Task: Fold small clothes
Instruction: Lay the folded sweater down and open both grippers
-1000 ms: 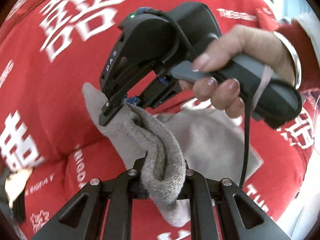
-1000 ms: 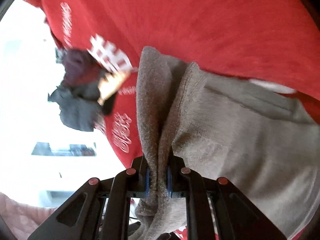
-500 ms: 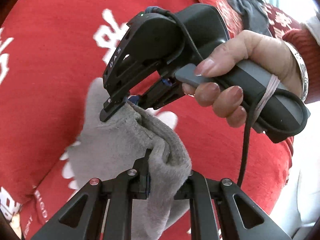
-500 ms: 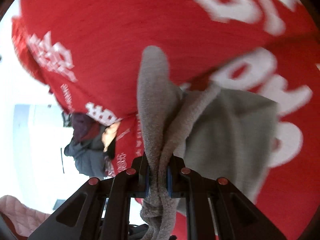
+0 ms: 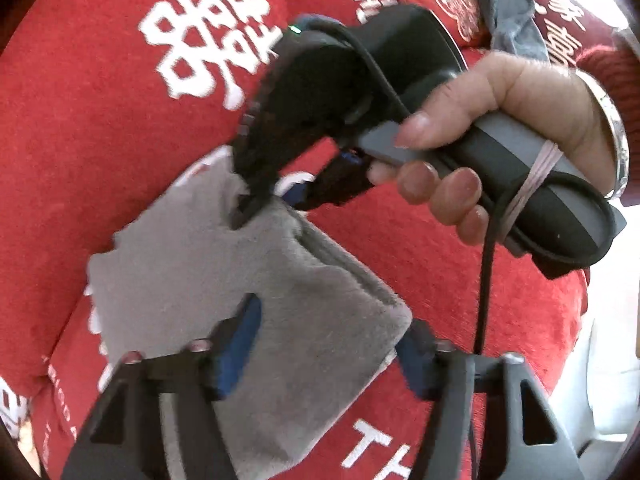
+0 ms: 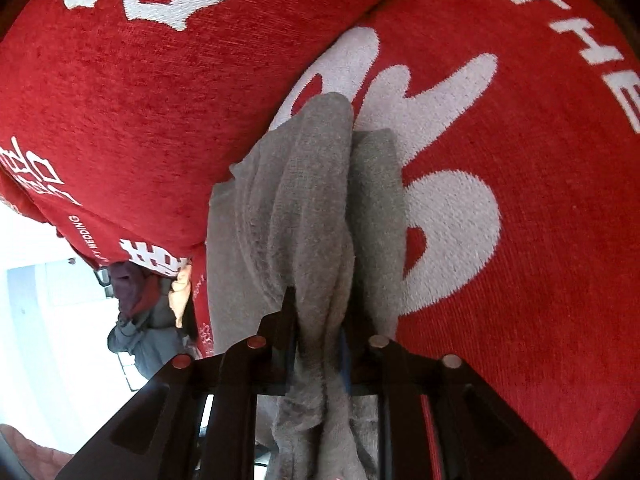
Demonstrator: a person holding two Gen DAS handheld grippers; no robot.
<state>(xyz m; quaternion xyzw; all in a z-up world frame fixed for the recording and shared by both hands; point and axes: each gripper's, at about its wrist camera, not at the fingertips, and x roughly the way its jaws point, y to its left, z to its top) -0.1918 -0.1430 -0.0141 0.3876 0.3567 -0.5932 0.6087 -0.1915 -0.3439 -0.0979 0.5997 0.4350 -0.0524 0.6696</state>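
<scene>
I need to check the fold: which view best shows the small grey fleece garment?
The left wrist view: the small grey fleece garment lies spread flat on the red cover, edges visible. The right wrist view shows only bunched folds.

Right tongs (image 5: pixel 276 200) block above the grey cloth (image 5: pixel 248 280); red blanket (image 5: pixel 80 140) around lies open.

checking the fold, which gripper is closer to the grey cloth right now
Right. The right gripper, its jaws just easing open, has the grey cloth bunched between its fingers. The left gripper has just opened; its fingers straddle a corner, pads apart from it.
</scene>
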